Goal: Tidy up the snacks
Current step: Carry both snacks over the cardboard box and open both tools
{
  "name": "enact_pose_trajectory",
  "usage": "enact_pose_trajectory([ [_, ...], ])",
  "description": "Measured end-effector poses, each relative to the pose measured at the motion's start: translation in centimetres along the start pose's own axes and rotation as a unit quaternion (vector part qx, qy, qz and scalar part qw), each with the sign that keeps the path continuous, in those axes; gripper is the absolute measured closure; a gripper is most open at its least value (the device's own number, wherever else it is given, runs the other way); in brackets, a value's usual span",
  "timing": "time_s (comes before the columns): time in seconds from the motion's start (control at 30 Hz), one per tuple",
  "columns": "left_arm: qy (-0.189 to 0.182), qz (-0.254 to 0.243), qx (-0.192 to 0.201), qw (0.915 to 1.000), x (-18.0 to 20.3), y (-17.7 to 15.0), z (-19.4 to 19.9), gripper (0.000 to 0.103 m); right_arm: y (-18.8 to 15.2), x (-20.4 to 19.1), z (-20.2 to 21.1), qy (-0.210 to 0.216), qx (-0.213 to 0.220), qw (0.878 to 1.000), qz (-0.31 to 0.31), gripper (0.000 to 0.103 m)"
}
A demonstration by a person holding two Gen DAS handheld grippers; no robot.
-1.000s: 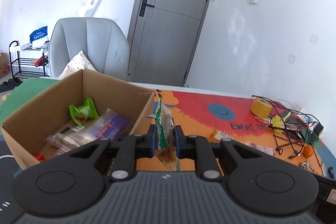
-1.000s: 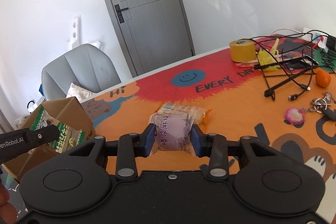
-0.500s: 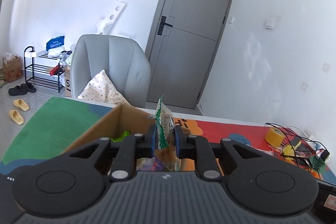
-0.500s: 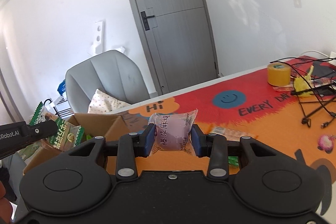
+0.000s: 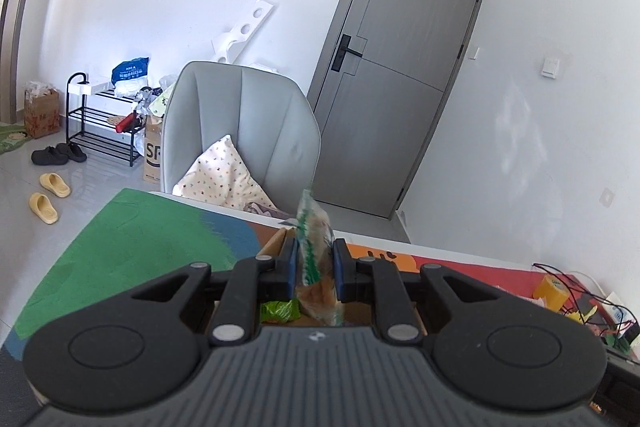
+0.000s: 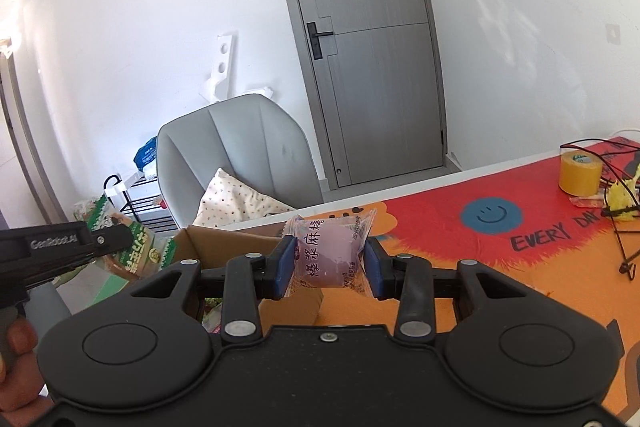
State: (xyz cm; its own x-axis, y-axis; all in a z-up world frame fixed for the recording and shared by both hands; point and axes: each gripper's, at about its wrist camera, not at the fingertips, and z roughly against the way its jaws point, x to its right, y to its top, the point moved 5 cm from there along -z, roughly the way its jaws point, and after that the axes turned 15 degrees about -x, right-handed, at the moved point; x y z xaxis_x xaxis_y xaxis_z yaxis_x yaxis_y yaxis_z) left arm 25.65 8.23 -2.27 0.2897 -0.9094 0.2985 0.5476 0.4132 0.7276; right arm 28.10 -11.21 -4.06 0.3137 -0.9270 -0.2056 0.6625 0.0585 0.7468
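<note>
The green-printed snack packet (image 5: 314, 247) stands upright, clenched between the pads of the left tongs (image 5: 315, 267), in the air above the open cardboard box (image 5: 276, 241). A crumpled green pouch (image 5: 280, 310) lies in the box just below it. The purple snack pack (image 6: 330, 251) is gripped crosswise in the right tongs (image 6: 330, 259), held over the surface (image 6: 440, 227) just beside the box's right wall. Part of a hand (image 6: 16, 343) shows at the lower left of the right view.

The surface wears a bright mat, green near the box, orange and red with a blue smiley further right. A yellow tape roll (image 6: 580, 173) and black cables (image 6: 624, 227) sit well apart at the right end. Behind stand a grey chair (image 5: 240, 123) with a dotted pillow (image 5: 224, 175), a grey door (image 5: 400, 87), a black shoe rack (image 5: 100, 131) and yellow slippers (image 5: 48, 195) on the floor.
</note>
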Motion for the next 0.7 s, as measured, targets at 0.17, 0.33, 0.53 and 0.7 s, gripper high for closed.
enact_pose_trajectory([
  [0.17,0.004,0.02,-0.041,0.9989,-1.2,-0.5,-1.4,0.062,-0.1,-0.6,-0.1,-0.002,-0.005,1.0,0.006,0.065],
  [0.33,0.027,0.025,-0.03,0.9988,-2.6,-0.9,-0.3,0.057,-0.4,-1.4,-0.3,0.003,-0.012,1.0,0.014,0.065],
  [0.53,0.04,0.031,-0.023,0.9985,-3.8,-1.0,1.2,0.046,-0.5,-3.0,0.0,0.019,-0.018,0.999,0.027,0.065],
  [0.7,0.045,0.03,-0.014,0.9984,-4.5,-1.0,2.2,0.037,-0.7,-4.4,0.3,0.029,-0.021,0.999,0.037,0.065],
])
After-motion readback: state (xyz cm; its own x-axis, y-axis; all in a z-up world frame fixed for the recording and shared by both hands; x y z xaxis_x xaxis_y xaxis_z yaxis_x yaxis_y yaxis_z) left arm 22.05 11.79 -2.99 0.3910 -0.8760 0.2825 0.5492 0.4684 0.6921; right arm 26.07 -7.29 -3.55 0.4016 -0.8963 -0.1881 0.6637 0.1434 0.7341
